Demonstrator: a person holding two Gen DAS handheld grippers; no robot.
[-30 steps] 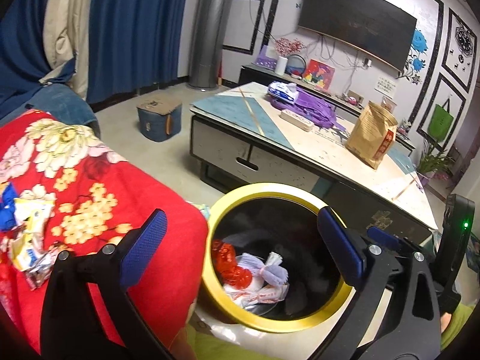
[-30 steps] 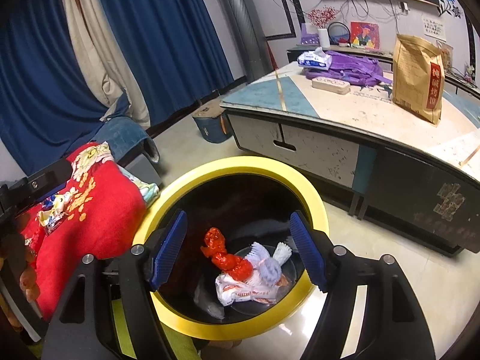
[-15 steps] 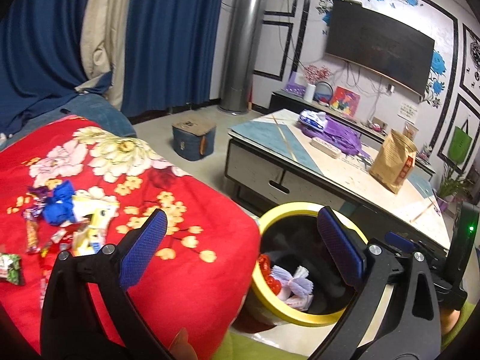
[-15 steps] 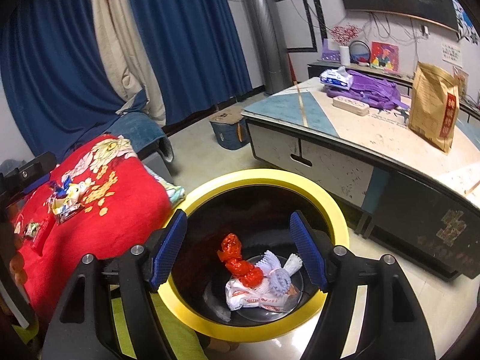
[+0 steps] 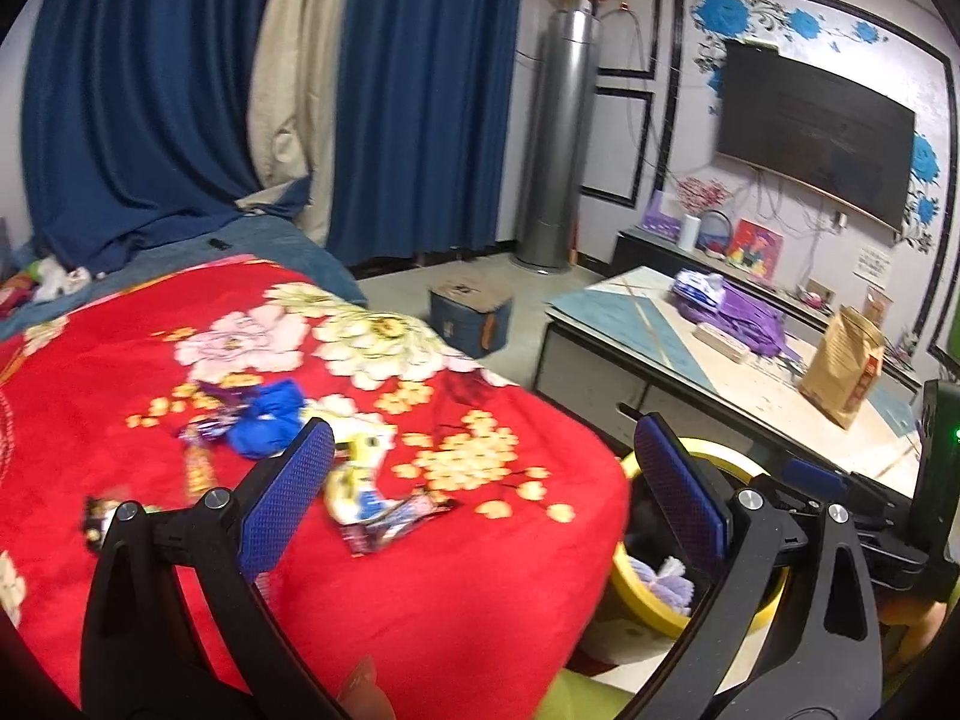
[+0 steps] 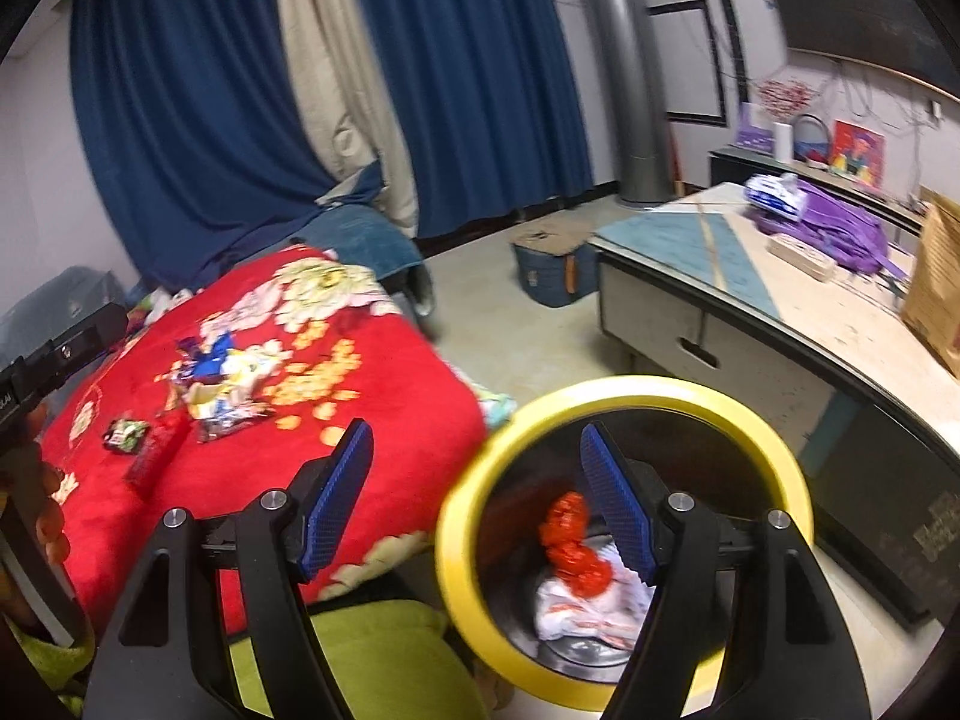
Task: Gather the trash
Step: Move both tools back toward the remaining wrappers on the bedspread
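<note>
Snack wrappers and a crumpled blue scrap lie scattered on a red flowered blanket. My left gripper hangs open above the blanket's near edge, nothing between its blue pads. A yellow-rimmed black bin stands right of the blanket, holding red and white trash. Over the bin's left rim, my right gripper is open and empty. The same wrappers show on the blanket in the right wrist view. In the left wrist view, the bin sits partly hidden behind the right finger.
A low table with a brown paper bag, a purple bag and a white box stands right of the bin. A small blue box sits on the floor. Blue curtains hang behind. A green-sleeved hand holds the left tool.
Both grippers have swung left and risen, away from the bin toward the red blanket. The wrappers have come into fuller view. Both stay open.
</note>
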